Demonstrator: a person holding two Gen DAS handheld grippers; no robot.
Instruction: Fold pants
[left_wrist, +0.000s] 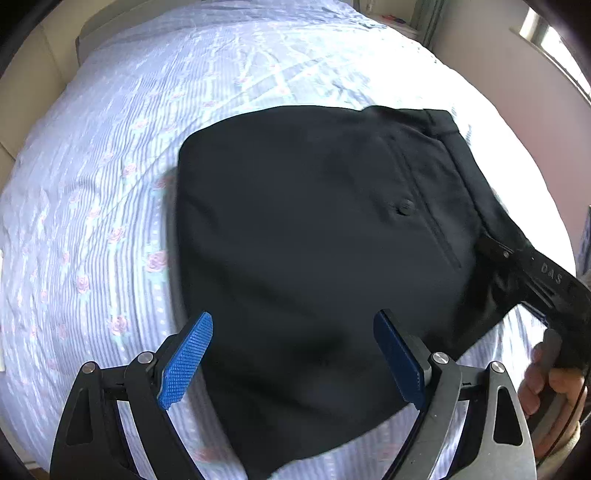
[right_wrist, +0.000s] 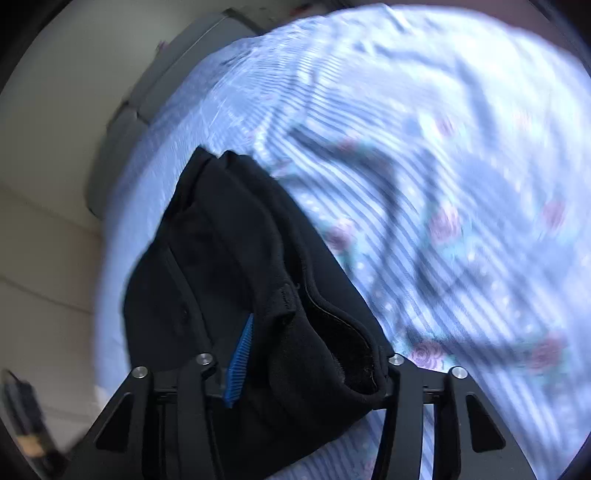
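Observation:
Black pants (left_wrist: 314, 229) lie folded on the bed, the buttoned back pocket (left_wrist: 404, 208) facing up and the waistband to the right. My left gripper (left_wrist: 295, 354) hovers over their near part, its blue pads (left_wrist: 186, 360) wide apart and holding nothing. My right gripper (left_wrist: 517, 266) reaches in at the waistband from the right. In the right wrist view the bunched waistband (right_wrist: 325, 332) fills the gap of the right gripper (right_wrist: 310, 365). One blue pad (right_wrist: 238, 363) presses the cloth, and the other is hidden under it.
The bed sheet (left_wrist: 110, 184) is pale blue, striped, with pink roses, and it spreads all around the pants (right_wrist: 221, 258). A person's hand (left_wrist: 554, 376) holds the right gripper's handle. A grey bed frame (left_wrist: 88, 40) and a beige wall lie at the far left.

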